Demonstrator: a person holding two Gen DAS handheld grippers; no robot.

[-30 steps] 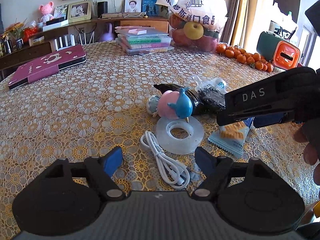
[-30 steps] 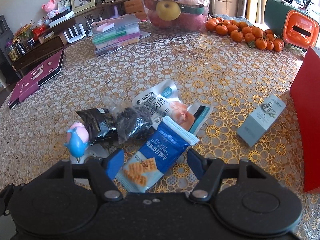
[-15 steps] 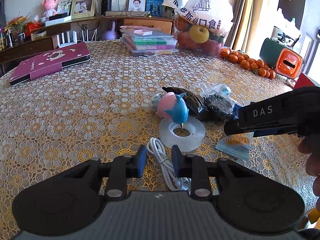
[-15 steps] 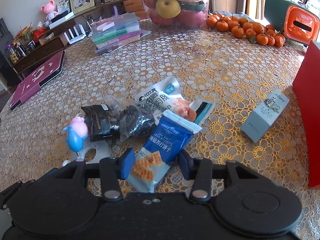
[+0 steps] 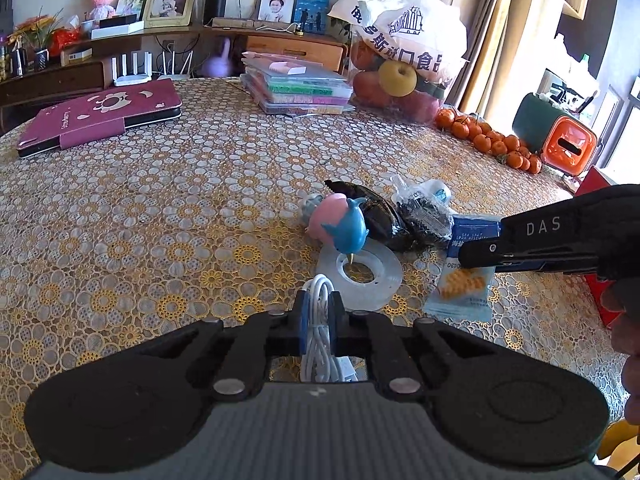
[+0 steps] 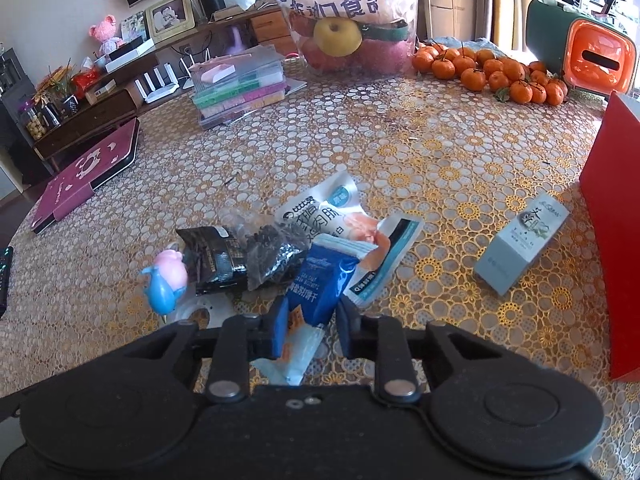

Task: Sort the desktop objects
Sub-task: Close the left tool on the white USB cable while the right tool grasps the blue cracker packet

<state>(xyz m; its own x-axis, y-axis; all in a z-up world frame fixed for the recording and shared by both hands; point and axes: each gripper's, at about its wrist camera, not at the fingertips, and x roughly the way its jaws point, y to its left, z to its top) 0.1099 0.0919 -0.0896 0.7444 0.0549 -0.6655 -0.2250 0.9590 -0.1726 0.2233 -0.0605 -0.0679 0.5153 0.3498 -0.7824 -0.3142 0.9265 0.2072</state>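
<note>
Across the round table (image 5: 160, 208) spreads a gold-flowered lace cloth (image 6: 440, 152).

Two close wrist views — shared tabletop (image 5: 160, 216)

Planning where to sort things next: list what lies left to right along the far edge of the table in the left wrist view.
maroon tablet case → stack of clear plastic boxes → bag of fruit → tangerines → green and orange box
</note>
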